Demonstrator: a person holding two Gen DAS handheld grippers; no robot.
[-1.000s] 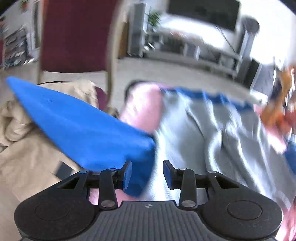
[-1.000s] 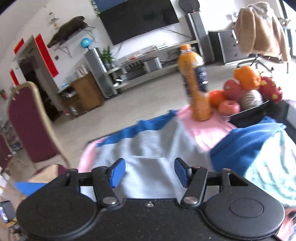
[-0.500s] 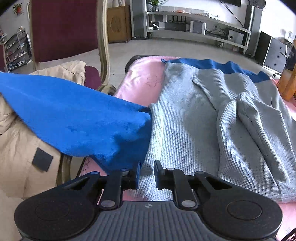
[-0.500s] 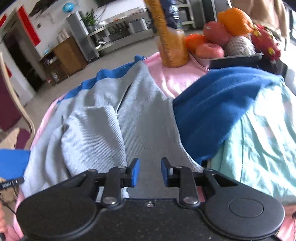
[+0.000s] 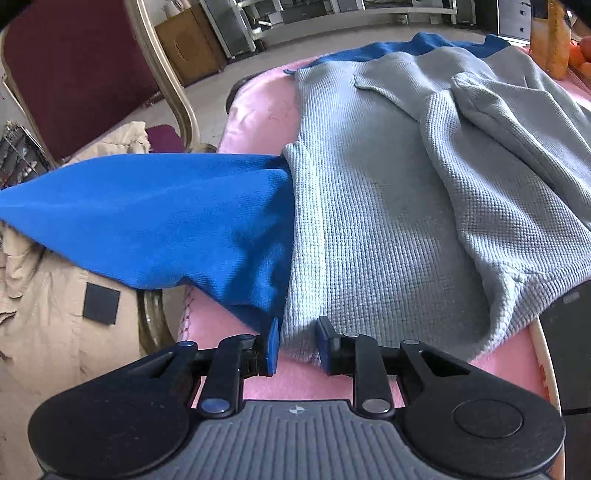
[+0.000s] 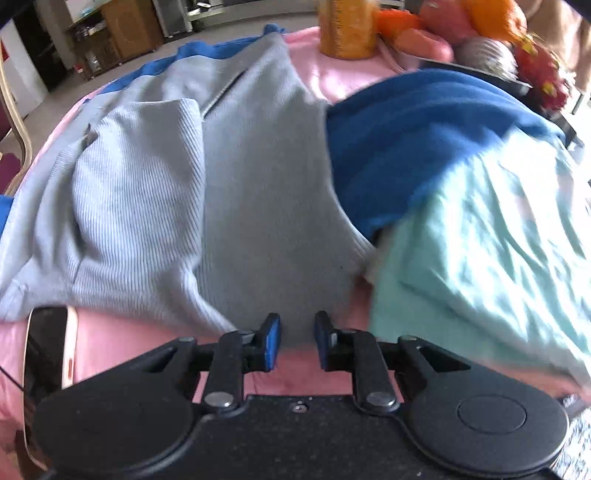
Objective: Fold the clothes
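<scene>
A: The left gripper (image 5: pixel 297 345) points down at the near hem of a grey waffle-knit sweater (image 5: pixel 388 206). Its blue pads stand a little apart and are opening; the hem's edge lies between them, but the pads do not visibly press on it.

B: And the right gripper (image 6: pixel 296 341)?

A: It sits at the same hem, further along. Its jaws are closing, with grey cloth showing in the narrow gap between the pads. Whether they already pinch it, I cannot tell; a gap shows on either side.

B: Where does the sweater lie?

A: Spread flat ahead of both grippers on a pink table cover (image 5: pixel 258 103), running away from them. One grey sleeve (image 6: pixel 136 177) is folded across the body, ahead and to the left of the right gripper.

B: What lies beside it?

A: Left of the left gripper, a bright blue sleeve (image 5: pixel 147 218) of the same garment hangs off the table edge over a beige coat (image 5: pixel 44 325) on a chair (image 5: pixel 74 66). Ahead and right of the right gripper, the other blue sleeve (image 6: pixel 424 140) rests on a mint-green cloth (image 6: pixel 480 251), which touches the sweater's right edge.

B: Anything beyond the sweater?

A: At the far end, an orange bottle (image 6: pixel 347 29) and a dark tray of fruit (image 6: pixel 480 40). That view is somewhat blurred.
</scene>
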